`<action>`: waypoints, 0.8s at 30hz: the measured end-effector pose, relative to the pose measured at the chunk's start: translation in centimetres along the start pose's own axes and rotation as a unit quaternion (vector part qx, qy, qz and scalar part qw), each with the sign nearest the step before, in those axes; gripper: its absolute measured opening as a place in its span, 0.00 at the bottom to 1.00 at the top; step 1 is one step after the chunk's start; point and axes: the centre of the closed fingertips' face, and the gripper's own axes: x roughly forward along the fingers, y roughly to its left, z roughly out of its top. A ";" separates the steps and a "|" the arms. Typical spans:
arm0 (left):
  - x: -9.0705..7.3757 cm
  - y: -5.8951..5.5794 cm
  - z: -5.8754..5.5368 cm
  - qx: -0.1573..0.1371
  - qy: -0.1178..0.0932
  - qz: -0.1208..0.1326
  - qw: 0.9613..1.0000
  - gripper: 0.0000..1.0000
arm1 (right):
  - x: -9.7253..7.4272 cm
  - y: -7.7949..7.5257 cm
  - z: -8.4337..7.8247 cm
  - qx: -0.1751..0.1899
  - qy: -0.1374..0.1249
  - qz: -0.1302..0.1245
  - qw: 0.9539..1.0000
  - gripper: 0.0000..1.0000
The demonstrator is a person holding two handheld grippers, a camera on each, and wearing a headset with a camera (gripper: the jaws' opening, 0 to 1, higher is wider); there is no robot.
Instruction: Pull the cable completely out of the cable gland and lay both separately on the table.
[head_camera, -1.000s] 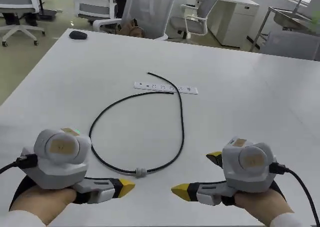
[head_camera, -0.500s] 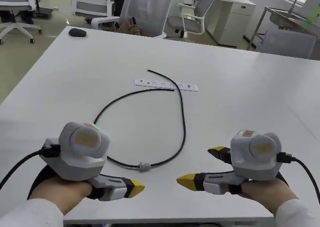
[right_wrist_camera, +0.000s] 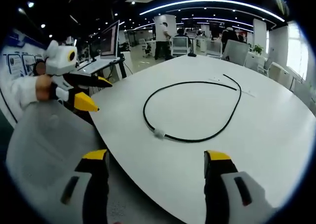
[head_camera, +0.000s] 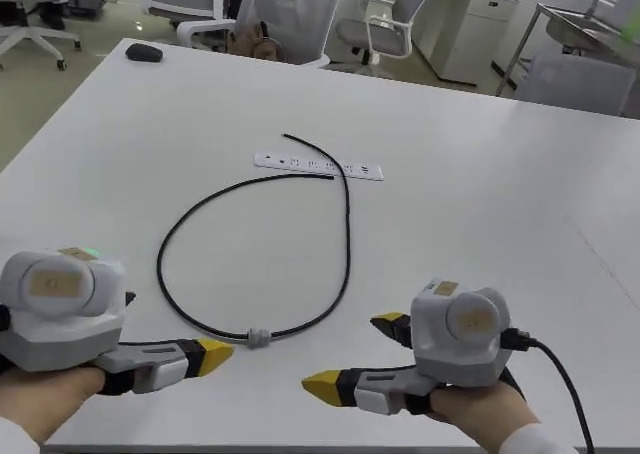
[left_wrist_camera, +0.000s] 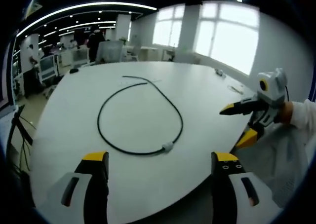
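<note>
A black cable point(head_camera: 348, 236) lies in a wide loop on the white table point(head_camera: 480, 194). A small grey cable gland point(head_camera: 258, 337) sits threaded on it at the near side of the loop. My left gripper point(head_camera: 205, 359) hovers open just left of the gland, apart from it. My right gripper point(head_camera: 356, 354) is open to the right of the gland, near the table's front edge. In the left gripper view the gland point(left_wrist_camera: 168, 147) lies ahead between the open jaws. The right gripper view has the gland point(right_wrist_camera: 159, 133) and cable point(right_wrist_camera: 237, 105) ahead of its open jaws.
A white power strip point(head_camera: 318, 165) lies across the far end of the loop. A dark mouse point(head_camera: 142, 52) rests at the table's far left corner. Office chairs point(head_camera: 290, 14) stand behind the table. Bare tabletop stretches to the right of the loop.
The head camera has tilted, shifting the scene. My left gripper has drawn back to the left and my right gripper has come slightly left. Cable and gland lie as before.
</note>
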 end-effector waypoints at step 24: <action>0.3 -0.5 0.4 0.038 0.003 -0.003 0.999 0.82 | 2.6 -2.6 -0.4 -0.086 0.031 0.045 0.995 0.67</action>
